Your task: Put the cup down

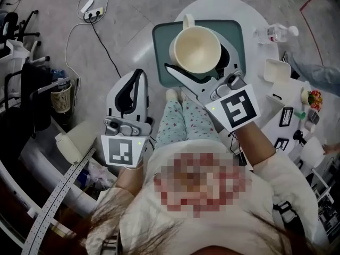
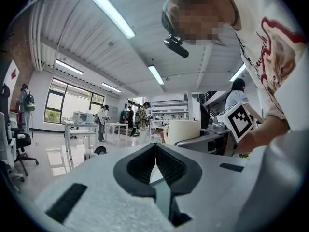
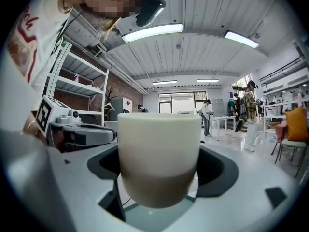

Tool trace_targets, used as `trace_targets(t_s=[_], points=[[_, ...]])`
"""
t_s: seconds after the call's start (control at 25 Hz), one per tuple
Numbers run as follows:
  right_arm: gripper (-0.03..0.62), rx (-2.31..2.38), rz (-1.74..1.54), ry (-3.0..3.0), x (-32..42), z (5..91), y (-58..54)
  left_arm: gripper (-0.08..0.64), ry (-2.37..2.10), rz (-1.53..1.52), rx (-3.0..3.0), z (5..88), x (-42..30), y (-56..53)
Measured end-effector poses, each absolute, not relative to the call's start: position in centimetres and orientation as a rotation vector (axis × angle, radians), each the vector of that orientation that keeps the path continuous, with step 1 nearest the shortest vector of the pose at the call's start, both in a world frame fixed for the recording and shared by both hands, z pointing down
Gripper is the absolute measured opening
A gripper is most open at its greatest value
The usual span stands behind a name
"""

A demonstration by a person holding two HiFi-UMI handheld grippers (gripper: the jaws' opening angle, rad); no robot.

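A cream cup (image 1: 195, 49) with a handle on its far side hangs upright and empty above a green tray (image 1: 160, 45). My right gripper (image 1: 198, 59) is shut on the cup, one jaw on each side of its wall. In the right gripper view the cup (image 3: 158, 153) fills the gap between the jaws of the right gripper (image 3: 158, 180). My left gripper (image 1: 137, 78) is held to the left over the floor, shut and empty. In the left gripper view the left gripper (image 2: 155, 149) has its pads meeting, and the cup (image 2: 182, 131) shows beyond them.
The tray lies on a round white table (image 1: 245, 10). A plastic bottle (image 1: 276, 32) and a white box (image 1: 276, 70) stand at its right. A power strip (image 1: 94, 13) with a cable lies on the floor, and a basket (image 1: 61, 95) stands at left.
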State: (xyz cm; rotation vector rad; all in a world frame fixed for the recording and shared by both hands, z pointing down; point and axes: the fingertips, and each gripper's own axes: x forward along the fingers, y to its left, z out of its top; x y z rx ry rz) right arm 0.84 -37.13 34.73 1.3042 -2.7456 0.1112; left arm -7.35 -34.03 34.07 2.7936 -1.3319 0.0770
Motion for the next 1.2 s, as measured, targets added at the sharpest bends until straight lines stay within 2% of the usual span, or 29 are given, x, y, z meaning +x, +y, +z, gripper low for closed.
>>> trace_targets(t_s=[1.2], points=[[0.416,1.257,0.183,-2.658,-1.4,45.9,-41.5,0.015,-1.37,0.165,2.675,40.6,-9.8,-32.4]])
